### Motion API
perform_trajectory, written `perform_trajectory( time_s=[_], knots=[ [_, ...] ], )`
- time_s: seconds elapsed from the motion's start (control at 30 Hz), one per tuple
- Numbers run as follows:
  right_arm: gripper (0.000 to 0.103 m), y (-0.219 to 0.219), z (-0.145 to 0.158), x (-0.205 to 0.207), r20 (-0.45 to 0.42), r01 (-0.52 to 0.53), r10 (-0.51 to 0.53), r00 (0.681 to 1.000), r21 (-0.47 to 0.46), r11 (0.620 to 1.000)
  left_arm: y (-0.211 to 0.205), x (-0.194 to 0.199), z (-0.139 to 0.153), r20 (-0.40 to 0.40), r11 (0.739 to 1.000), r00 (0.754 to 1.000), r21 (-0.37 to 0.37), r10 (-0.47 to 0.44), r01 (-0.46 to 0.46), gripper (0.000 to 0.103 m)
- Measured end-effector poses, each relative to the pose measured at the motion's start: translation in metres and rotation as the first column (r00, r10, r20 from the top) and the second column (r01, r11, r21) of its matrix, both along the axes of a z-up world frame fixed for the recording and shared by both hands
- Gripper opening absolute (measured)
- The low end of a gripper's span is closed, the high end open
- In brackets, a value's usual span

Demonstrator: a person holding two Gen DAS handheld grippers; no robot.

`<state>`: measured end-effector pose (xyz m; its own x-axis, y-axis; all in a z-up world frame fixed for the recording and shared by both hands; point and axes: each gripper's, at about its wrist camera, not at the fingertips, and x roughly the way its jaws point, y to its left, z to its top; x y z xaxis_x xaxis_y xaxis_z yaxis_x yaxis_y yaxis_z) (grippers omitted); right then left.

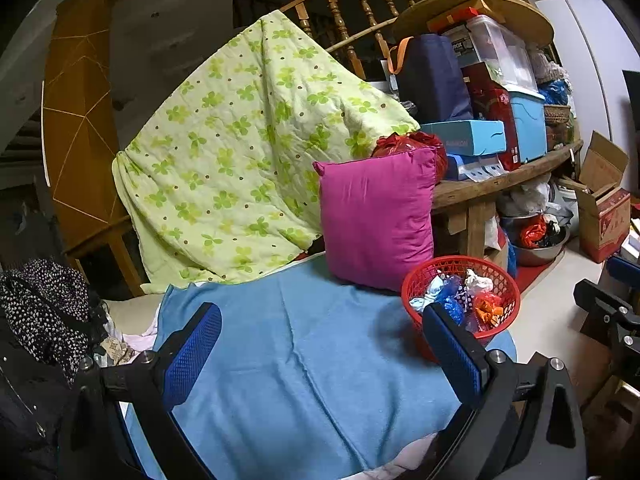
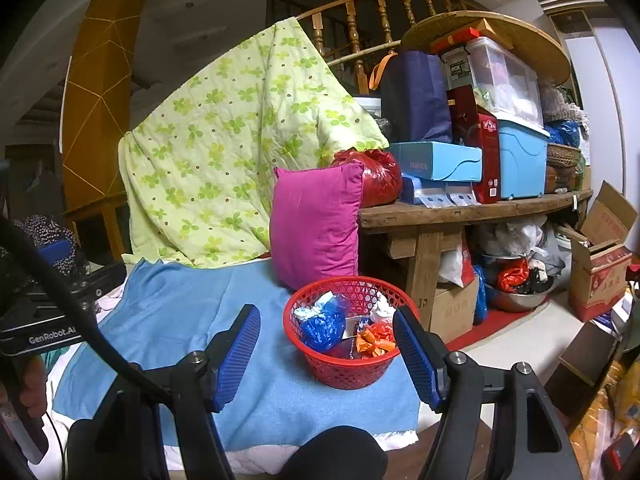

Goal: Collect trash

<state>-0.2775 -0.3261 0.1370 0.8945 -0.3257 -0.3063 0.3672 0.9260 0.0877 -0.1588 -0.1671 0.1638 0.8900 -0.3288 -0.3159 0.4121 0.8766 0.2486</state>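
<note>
The left gripper [image 1: 322, 328] hangs over the blue towel [image 1: 304, 360], jaws spread wide and holding nothing; the right gripper [image 2: 326, 332] is likewise parted and empty; just ahead, the red basket [image 2: 348, 376] sits on the towel's right end, holding crumpled trash [image 2: 324, 324]; behind it leans a magenta pillow [image 2: 316, 224]; beyond, a green floral quilt [image 2: 224, 144].

The left claw [image 1: 320, 344] fills the bottom of its own view, its two blue-padded fingers [image 1: 192, 354] spread wide with nothing between them. The right claw [image 2: 326, 354] sits low in its view, likewise spread and empty. The left claw's body shows at the left edge of the right view.
</note>
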Motion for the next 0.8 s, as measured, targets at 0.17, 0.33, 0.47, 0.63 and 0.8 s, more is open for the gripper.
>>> perform_trajectory(
  time_s=[0.17, 0.33, 0.47, 0.63, 0.8],
  knots=[
    [0.072, -0.003, -0.003, 0.001, -0.016, -0.005, 0.006, 1.0, 0.021, 1.0, 0.0, 0.001, 0.0, -0.009, 1.0, 1.0, -0.002, 0.0, 0.0, 0.1],
    [0.072, -0.002, -0.004, 0.002, -0.019, -0.007, 0.008, 1.0, 0.02, 1.0, -0.001, 0.002, -0.002, -0.019, 1.0, 1.0, -0.001, 0.0, 0.0, 0.1],
    [0.072, 0.0, -0.004, 0.003, -0.021, -0.013, 0.013, 1.0, 0.022, 1.0, -0.002, 0.002, -0.003, -0.019, 1.0, 1.0, 0.0, 0.0, 0.0, 0.1],
    [0.072, 0.005, -0.004, 0.006, -0.03, -0.029, 0.03, 0.999, 0.005, 1.0, -0.002, 0.002, -0.003, -0.02, 1.0, 1.0, -0.001, 0.002, -0.002, 0.1],
    [0.072, 0.008, -0.004, 0.009, -0.033, -0.038, 0.038, 0.999, 0.004, 0.999, -0.002, 0.002, -0.007, -0.026, 1.0, 1.0, 0.001, 0.0, 0.0, 0.1]
  ],
)
